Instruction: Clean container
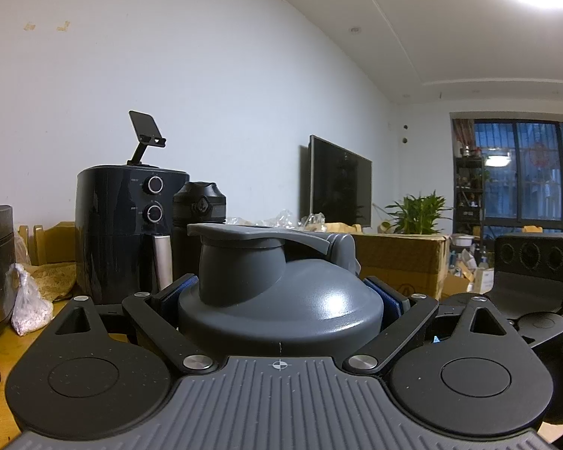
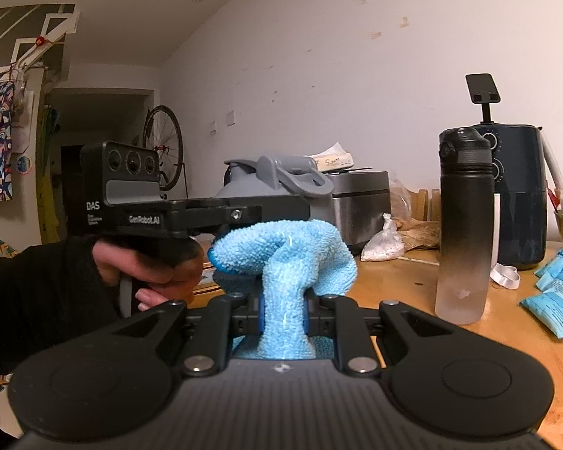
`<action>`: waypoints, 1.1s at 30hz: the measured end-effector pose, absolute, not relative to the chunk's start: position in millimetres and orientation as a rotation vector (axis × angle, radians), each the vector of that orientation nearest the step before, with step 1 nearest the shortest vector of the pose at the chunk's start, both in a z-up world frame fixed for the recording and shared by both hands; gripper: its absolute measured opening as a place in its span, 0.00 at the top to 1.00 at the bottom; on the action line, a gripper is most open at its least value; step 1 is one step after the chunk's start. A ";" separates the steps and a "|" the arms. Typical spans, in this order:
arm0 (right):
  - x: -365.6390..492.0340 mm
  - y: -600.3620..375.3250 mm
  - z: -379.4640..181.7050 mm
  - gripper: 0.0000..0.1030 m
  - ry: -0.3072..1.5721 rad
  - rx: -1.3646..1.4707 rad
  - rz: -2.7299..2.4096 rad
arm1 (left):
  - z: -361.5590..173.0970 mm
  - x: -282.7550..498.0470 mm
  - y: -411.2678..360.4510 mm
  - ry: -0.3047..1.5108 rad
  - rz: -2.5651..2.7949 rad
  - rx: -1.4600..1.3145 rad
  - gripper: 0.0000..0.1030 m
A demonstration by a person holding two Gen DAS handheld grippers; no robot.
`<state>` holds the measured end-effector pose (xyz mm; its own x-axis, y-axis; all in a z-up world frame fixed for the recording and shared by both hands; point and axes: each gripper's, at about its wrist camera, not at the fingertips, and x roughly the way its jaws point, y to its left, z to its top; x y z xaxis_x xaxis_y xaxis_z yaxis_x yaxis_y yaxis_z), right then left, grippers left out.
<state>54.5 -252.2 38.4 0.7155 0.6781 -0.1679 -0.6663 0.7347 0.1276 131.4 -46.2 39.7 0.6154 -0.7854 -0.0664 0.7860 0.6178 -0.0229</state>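
Left gripper (image 1: 281, 292) fingers (image 1: 388, 300) are clamped on the grey lid of the container (image 1: 281, 300), one blue pad on each side, gripping it level. Container's flip cap and carry loop (image 2: 304, 180) sit on top; its body is hidden below the gripper, so I can't tell if it rests on the table. A hand (image 2: 150, 266) in a black sleeve holds that gripper's handle.

Right gripper (image 2: 283, 318) fingers (image 2: 261, 315) are pinched nearly together on a light blue cloth (image 2: 285, 258). The cloth bunches up out of the jaws and folds over just in front of the container, under the left gripper's fingers; can't tell if it touches the container.

Wooden table (image 2: 394, 281) carries the rest:
- black-to-clear water bottle (image 2: 463, 225), upright, near the right gripper, standing apart from the container
- dark air fryer (image 1: 124, 232) at the back edge by the wall, with a small black stand (image 1: 146, 135) on top of it
- steel cooker (image 2: 360, 206) at the back edge, behind the container
- small knotted plastic bag (image 2: 383, 243) just in front of the cooker
- blue packets (image 2: 555, 300) toward the table's right edge

Cardboard box (image 1: 401, 262) and a potted plant (image 1: 416, 213) sit further back, next to a TV (image 1: 337, 183).
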 end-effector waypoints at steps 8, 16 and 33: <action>56.5 -254.1 39.6 0.87 0.219 0.057 0.749 | 40.2 130.5 -49.5 0.071 -0.901 0.018 0.08; 63.5 -256.4 39.5 0.90 0.252 0.080 0.781 | 30.1 127.5 -29.7 0.064 -0.900 0.009 0.08; 73.1 -244.7 17.1 0.91 0.400 -0.010 0.789 | 12.0 122.0 27.8 0.072 -0.897 0.007 0.08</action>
<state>73.1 -244.7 17.1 0.6336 0.6882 -0.3535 -0.6918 0.7085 0.1395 122.0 27.8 12.0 0.6219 -0.7803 -0.0659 0.7808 0.6243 -0.0245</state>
